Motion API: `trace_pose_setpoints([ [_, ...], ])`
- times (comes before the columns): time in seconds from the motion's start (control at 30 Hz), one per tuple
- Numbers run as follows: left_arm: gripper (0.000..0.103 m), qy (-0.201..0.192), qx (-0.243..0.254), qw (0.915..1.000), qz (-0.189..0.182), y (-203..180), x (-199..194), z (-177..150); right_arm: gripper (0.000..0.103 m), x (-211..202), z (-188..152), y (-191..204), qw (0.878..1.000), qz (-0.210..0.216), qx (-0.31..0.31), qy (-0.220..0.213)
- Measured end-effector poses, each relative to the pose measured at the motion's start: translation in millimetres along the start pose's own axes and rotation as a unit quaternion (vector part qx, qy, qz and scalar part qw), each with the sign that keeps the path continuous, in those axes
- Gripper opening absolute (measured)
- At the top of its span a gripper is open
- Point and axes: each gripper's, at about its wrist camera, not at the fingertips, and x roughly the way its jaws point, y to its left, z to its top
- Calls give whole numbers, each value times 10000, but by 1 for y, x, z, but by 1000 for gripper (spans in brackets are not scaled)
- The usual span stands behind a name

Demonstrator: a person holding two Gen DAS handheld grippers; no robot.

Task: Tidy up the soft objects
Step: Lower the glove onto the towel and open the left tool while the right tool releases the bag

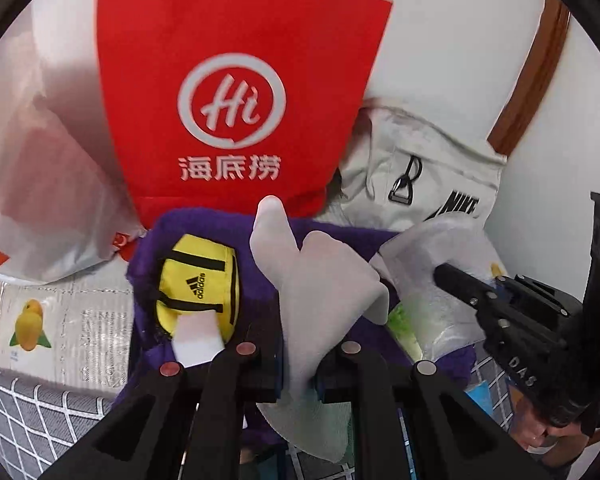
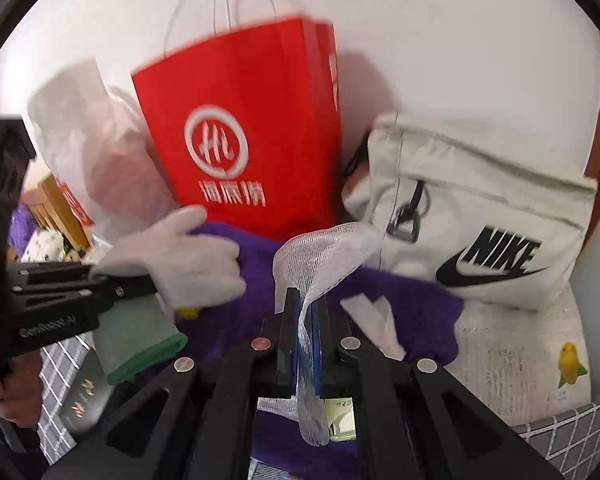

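Note:
My left gripper [image 1: 298, 360] is shut on a white glove [image 1: 312, 280], whose fingers stick up over a purple fleece cloth [image 1: 204, 222]. On that cloth lies a small yellow Adidas pouch [image 1: 198, 284]. In the right wrist view the same glove [image 2: 180, 256] shows a green cuff [image 2: 136, 336] hanging below the left gripper [image 2: 148, 284]. My right gripper [image 2: 306, 304] is shut on a strip of white mesh netting [image 2: 324, 256] above the purple cloth [image 2: 404, 300]. From the left wrist view the right gripper [image 1: 444, 272] comes in from the right with the netting [image 1: 432, 256].
A red paper bag [image 1: 236, 92] stands against the wall behind the cloth, with a white Nike bag [image 2: 480, 216] to its right and a white plastic bag [image 1: 40, 184] to its left. A mango-printed carton [image 1: 60, 320] and grey checked fabric [image 1: 28, 404] lie underneath. A dark green box [image 2: 80, 404] sits low left.

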Motion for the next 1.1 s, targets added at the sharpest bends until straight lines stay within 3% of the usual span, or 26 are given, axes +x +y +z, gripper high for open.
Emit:
trace_pose_setpoints([
  [0.37, 11, 481, 62, 9988, 30, -3, 38, -7, 6, 41, -15, -10, 9975, -111, -53, 703],
  [0.5, 11, 597, 159, 9979, 202, -7, 45, -9, 6, 51, -20, -16, 9959, -132, -42, 891],
  [1.0, 11, 799, 132, 9964, 250, -5, 58, -11, 6, 67, -28, -19, 9925, -190, -54, 1210],
  [1.1, 11, 881, 176, 9956, 272, -7, 62, -13, 11, 71, -26, -21, 9919, -194, -19, 1258],
])
